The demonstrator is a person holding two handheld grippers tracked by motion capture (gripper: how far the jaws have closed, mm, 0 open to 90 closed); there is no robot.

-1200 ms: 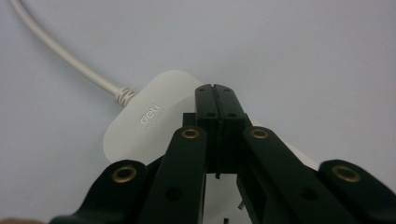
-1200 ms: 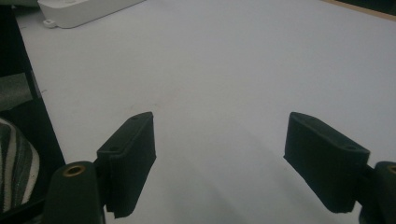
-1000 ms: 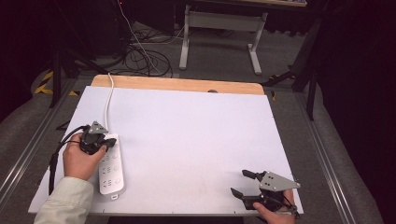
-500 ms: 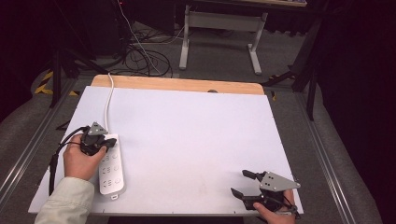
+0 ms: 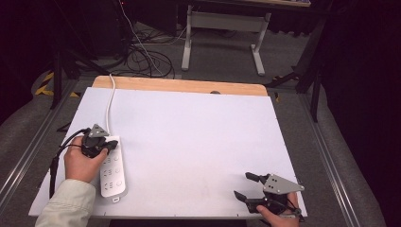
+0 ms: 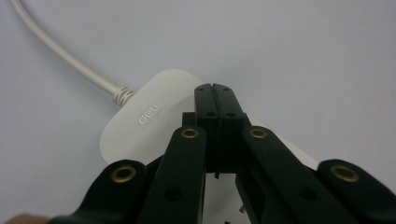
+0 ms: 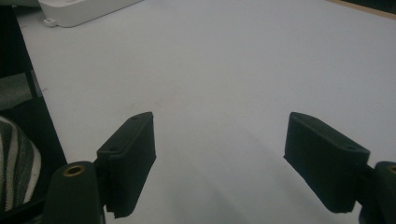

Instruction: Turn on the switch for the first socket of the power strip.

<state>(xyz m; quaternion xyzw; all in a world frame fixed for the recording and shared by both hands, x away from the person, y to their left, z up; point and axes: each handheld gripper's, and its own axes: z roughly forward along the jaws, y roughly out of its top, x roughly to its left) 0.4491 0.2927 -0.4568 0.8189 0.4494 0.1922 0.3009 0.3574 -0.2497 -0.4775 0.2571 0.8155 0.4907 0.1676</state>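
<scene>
White plastic, a power strip (image 5: 112, 166) lies near the table's (image 5: 198, 137) left edge, its long axis running away from the person, cord end farthest. From above, the left gripper (image 5: 109, 145) sits over that far end. Its own view shows jaws pressed together above the strip (image 6: 140, 126). The right gripper (image 7: 233, 154) gapes empty, well apart from the strip.
</scene>
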